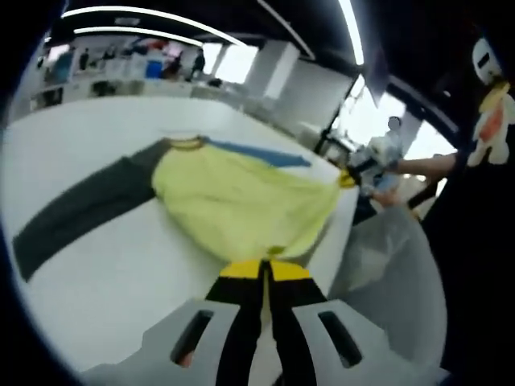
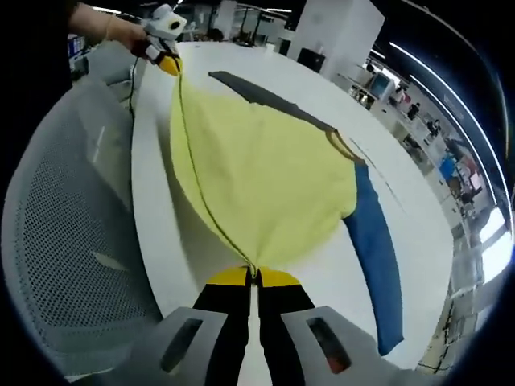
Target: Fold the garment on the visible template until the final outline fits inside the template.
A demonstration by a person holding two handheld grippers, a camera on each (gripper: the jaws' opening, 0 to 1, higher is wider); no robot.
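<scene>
Open-plan office or lab. Long white table point(image 2: 418, 217), mesh chair point(image 2: 64, 241), ceiling light strips point(image 1: 121, 14) at 12 o'clock, pillars.

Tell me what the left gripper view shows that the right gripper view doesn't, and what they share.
Left gripper view alone: the full dark grey sleeve lying along the white table, and a plush toy hanging at the right. Right gripper view alone: the blue sleeve at full length and a mesh chair beside the table. Both: the yellow garment, each tool, left and right, shut on its hem.
</scene>
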